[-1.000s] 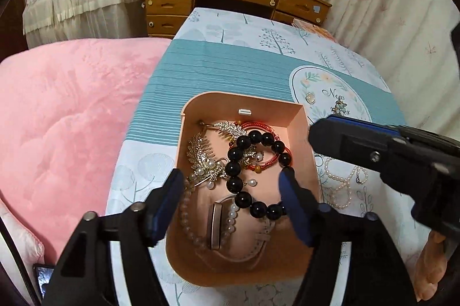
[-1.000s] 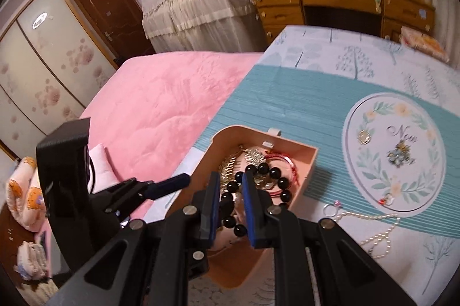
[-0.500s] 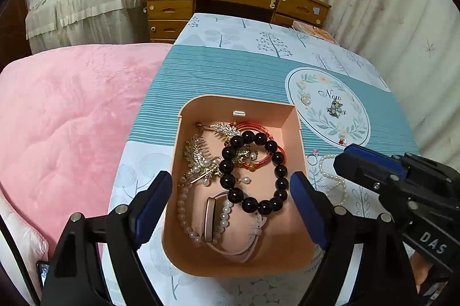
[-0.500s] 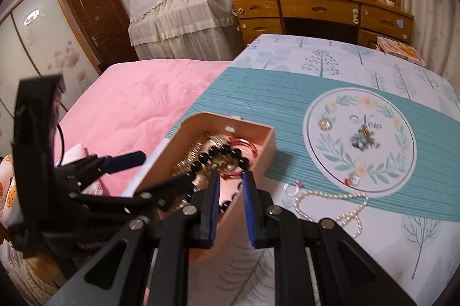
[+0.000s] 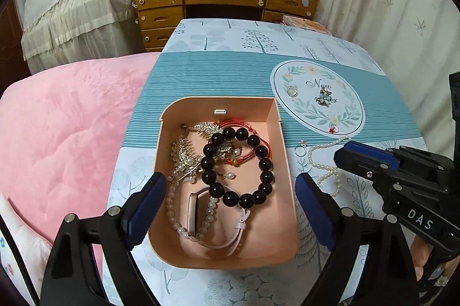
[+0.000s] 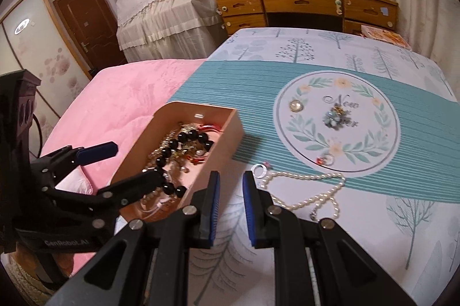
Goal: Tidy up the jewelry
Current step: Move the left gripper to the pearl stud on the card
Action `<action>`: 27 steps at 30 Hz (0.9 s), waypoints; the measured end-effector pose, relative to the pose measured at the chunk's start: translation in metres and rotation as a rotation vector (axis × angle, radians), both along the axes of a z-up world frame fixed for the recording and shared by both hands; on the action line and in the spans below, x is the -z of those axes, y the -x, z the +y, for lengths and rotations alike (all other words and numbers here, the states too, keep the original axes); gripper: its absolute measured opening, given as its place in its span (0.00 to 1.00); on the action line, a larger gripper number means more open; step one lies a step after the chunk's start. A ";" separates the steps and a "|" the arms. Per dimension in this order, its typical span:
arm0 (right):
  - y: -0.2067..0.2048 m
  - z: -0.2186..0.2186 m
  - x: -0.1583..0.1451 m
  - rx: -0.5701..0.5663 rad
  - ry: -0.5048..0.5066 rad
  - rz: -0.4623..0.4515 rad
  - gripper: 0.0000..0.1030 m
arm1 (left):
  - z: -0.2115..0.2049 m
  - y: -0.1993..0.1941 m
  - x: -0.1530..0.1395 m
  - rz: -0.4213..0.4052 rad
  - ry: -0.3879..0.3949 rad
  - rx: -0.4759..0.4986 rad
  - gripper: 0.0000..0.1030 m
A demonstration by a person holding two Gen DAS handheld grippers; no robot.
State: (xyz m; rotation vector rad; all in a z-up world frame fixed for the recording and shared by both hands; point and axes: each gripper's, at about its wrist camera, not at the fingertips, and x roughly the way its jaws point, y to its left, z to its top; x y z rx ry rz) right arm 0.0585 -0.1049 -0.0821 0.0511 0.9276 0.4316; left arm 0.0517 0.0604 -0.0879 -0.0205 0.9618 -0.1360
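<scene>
A peach box (image 5: 283,150) sits on the tablecloth (image 5: 218,70), and everything here is told from that box.

Inside the box lies a ring of big black beads (image 5: 266,162). Under it are a red cord bracelet (image 5: 230,123), a shiny gold hair comb (image 5: 184,150), a string of small pale pearls (image 5: 172,208) and a pink watch (image 5: 191,208).

The left gripper (image 5: 230,208) is spread wide apart and grips nothing. One blue finger is at the box's left wall and the other at its right wall, near the front of the box.

The right gripper (image 6: 231,208) is just to the right of the box, low over the cloth. Its two blue fingers have a small gap between them, and nothing is in the gap.

Right of the box, on the cloth, lie a silver ring (image 6: 260,170) and a white pearl necklace (image 6: 310,176). The ring is closer to the box.

Farther right and back from the box is a round leaf picture (image 6: 336,122) on the cloth. A pearl button (image 6: 296,105), a flower brooch (image 6: 335,114) and a small red ring (image 6: 325,160) rest on it.

A pink blanket (image 5: 63,127) lies left of the box.
</scene>
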 end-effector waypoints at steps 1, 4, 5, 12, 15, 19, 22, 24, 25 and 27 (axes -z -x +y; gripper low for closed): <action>-0.001 -0.004 0.000 0.008 -0.001 0.001 0.16 | -0.002 -0.001 -0.001 0.002 -0.001 0.001 0.87; -0.003 -0.019 -0.003 0.039 -0.013 -0.001 0.16 | -0.006 -0.004 -0.005 0.008 -0.007 0.006 0.87; -0.003 -0.024 -0.005 0.046 -0.015 -0.003 0.16 | -0.009 -0.006 -0.007 0.012 -0.008 0.012 0.87; -0.022 -0.063 -0.028 0.069 -0.028 0.008 0.16 | -0.030 -0.024 -0.032 0.007 -0.057 0.071 0.87; -0.035 -0.079 -0.039 0.075 -0.049 0.030 0.16 | -0.043 -0.038 -0.043 0.006 -0.083 0.105 0.87; -0.058 -0.099 -0.050 0.116 -0.077 0.048 0.31 | -0.061 -0.068 -0.052 0.021 -0.089 0.135 0.87; -0.078 -0.109 -0.052 0.135 -0.090 0.061 0.31 | -0.075 -0.095 -0.049 0.049 -0.074 0.142 0.87; -0.092 -0.114 -0.048 0.150 -0.097 0.083 0.31 | -0.083 -0.113 -0.041 0.078 -0.069 0.138 0.87; -0.099 -0.117 -0.044 0.163 -0.103 0.098 0.31 | -0.088 -0.125 -0.034 0.100 -0.066 0.133 0.87; -0.109 -0.120 -0.037 0.176 -0.115 0.123 0.31 | -0.095 -0.144 -0.019 0.141 -0.063 0.120 0.87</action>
